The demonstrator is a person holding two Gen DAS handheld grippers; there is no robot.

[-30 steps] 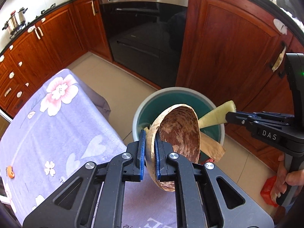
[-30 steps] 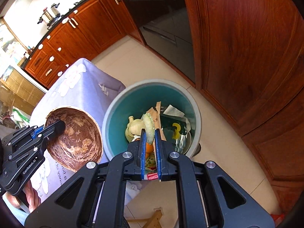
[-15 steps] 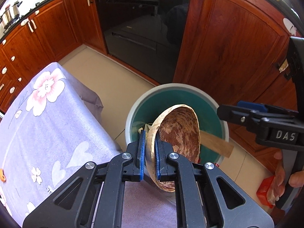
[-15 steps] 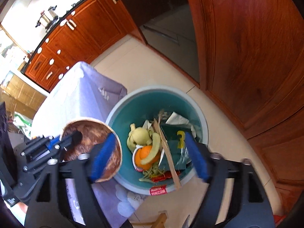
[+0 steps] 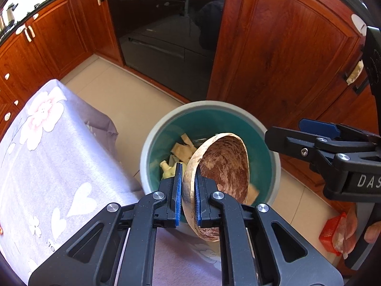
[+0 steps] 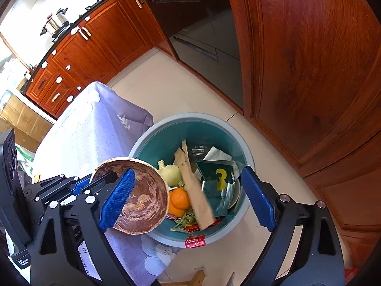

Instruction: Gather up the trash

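A wooden bowl (image 5: 221,178), streaked brown inside, hangs tilted on edge over the near rim of a grey bin (image 5: 152,152) with a teal lining. The left gripper (image 5: 188,190) pinches the bowl's wall between its blue pads. The bowl's hollow faces the bin's middle and its long axis runs up and away from the gripper. The right gripper (image 6: 188,200) hovers above the bin, its jaws opening, nothing between them. Below lie an orange (image 6: 179,199), a cardboard strip (image 6: 195,197) and a foil packet (image 6: 218,188). Likely risk: the thin pinch slips, dropping the bowl among the trash, or its lower edge knocks the rim beside the flowered tablecloth (image 5: 47,166)
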